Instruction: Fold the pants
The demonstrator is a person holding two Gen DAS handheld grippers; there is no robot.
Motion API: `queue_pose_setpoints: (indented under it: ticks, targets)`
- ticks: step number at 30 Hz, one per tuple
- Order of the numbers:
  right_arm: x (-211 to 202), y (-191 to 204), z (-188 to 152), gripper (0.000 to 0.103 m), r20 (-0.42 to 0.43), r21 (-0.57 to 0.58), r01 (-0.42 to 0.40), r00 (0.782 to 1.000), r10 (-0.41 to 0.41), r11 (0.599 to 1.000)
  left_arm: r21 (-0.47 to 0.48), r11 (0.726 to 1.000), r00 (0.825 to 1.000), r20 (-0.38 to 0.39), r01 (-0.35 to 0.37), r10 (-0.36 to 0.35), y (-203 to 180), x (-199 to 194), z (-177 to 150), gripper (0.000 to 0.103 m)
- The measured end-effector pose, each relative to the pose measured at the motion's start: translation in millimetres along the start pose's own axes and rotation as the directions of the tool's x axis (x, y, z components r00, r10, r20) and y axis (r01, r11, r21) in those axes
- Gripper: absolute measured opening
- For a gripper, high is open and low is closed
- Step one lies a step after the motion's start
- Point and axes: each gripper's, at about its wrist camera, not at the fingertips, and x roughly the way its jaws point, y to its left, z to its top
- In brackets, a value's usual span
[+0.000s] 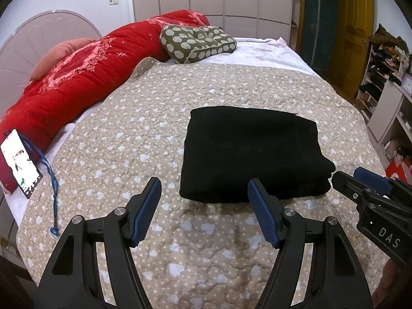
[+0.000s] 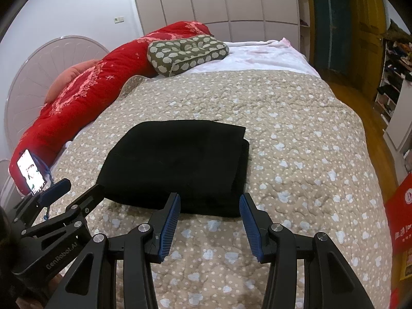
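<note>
Black pants [image 1: 252, 152] lie folded into a thick rectangle on the beige quilted bedspread [image 1: 154, 128]; they also show in the right wrist view [image 2: 177, 164]. My left gripper [image 1: 204, 182] is open and empty, just in front of the fold's near left edge. My right gripper [image 2: 209, 199] is open and empty, at the fold's near right edge. The right gripper also shows in the left wrist view [image 1: 360, 180], and the left gripper in the right wrist view [image 2: 79, 184].
A red duvet [image 1: 77, 77] and a patterned green cushion [image 1: 198, 42] lie at the bed's far left. A phone [image 1: 20, 162] with a blue lanyard leans on the duvet. Shelves [image 1: 386, 77] and wooden doors stand right of the bed.
</note>
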Motion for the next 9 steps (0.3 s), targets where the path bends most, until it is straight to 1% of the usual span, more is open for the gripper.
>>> queue_pose_setpoints:
  ticks: [5,9]
  targets:
    - [3,-11,-4,0.046,-0.009,0.018,0.010,1.000,-0.010,1.000,-0.001,1.000,1.000,0.008,0.006,-0.006,0,2,-1,0.070]
    - [9,-28,-8,0.046,-0.016,0.034,0.033,0.999,-0.032,0.999,0.005,1.000,1.000,0.002,0.015,-0.015,-2,6,1,0.070]
